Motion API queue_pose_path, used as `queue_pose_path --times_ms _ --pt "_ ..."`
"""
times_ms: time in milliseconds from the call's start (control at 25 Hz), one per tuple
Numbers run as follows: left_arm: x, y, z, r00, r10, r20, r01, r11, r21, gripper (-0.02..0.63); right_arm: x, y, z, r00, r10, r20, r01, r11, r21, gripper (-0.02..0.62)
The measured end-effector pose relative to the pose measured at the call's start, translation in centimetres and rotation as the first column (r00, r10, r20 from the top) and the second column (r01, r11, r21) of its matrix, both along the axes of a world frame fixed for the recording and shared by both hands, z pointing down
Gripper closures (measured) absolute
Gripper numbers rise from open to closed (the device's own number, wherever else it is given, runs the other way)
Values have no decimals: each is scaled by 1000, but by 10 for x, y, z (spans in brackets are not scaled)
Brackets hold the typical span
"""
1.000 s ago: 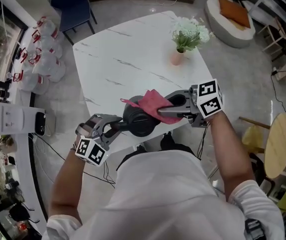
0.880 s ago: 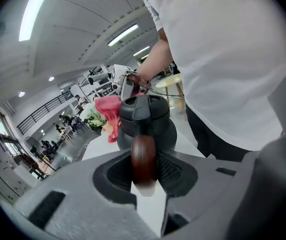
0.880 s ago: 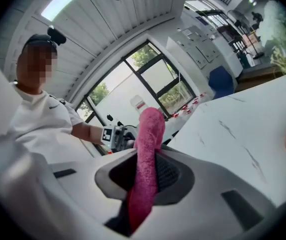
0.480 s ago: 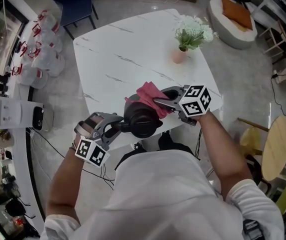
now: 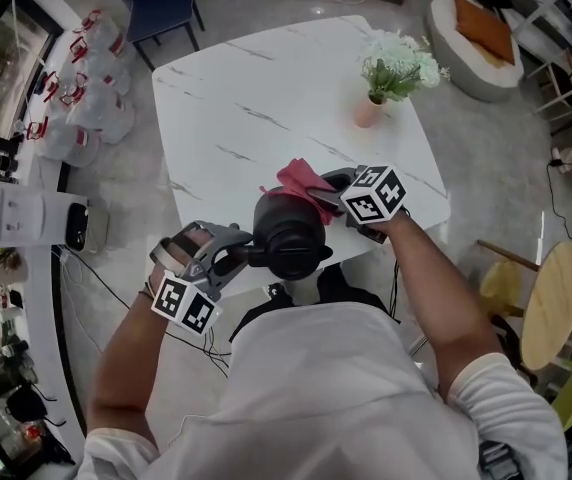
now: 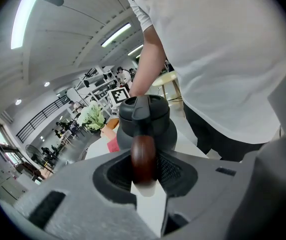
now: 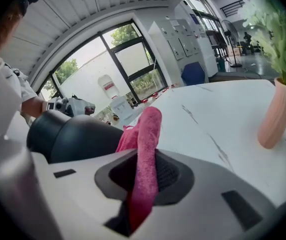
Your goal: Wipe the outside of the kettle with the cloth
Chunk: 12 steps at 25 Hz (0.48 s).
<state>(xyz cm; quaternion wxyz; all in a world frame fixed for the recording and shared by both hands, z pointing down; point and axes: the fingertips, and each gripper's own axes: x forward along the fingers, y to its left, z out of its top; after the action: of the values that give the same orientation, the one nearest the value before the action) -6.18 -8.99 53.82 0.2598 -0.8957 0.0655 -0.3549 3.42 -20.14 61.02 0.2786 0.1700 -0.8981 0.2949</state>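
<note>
1. Near the lower centre of the head view, the dark kettle (image 5: pixel 291 236) is at the near edge of the white desk (image 5: pixel 256 98).
2. The left hand-held gripper (image 5: pixel 236 258) is clenched on the kettle's brown handle (image 6: pixel 143 159).
3. The right hand-held gripper (image 5: pixel 328 198) is grasping the pink cloth (image 5: pixel 301 178) at the kettle's upper-right side.
4. A vase of flowers (image 5: pixel 371 111) stands well apart at upper right, and a blue chair (image 5: pixel 156 8) sits beyond the desk.
5. The kettle's base is hidden, so whether it rests on the desk cannot be told. Contact between cloth and kettle is unclear.
</note>
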Motion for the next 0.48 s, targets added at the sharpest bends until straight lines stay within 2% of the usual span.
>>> queue_pose_path --times_ms 480 --pt "2 0 -2 1000 -3 12 3 1000 0 503 1 -14 59 990 -41 -138 34 998 -54 534"
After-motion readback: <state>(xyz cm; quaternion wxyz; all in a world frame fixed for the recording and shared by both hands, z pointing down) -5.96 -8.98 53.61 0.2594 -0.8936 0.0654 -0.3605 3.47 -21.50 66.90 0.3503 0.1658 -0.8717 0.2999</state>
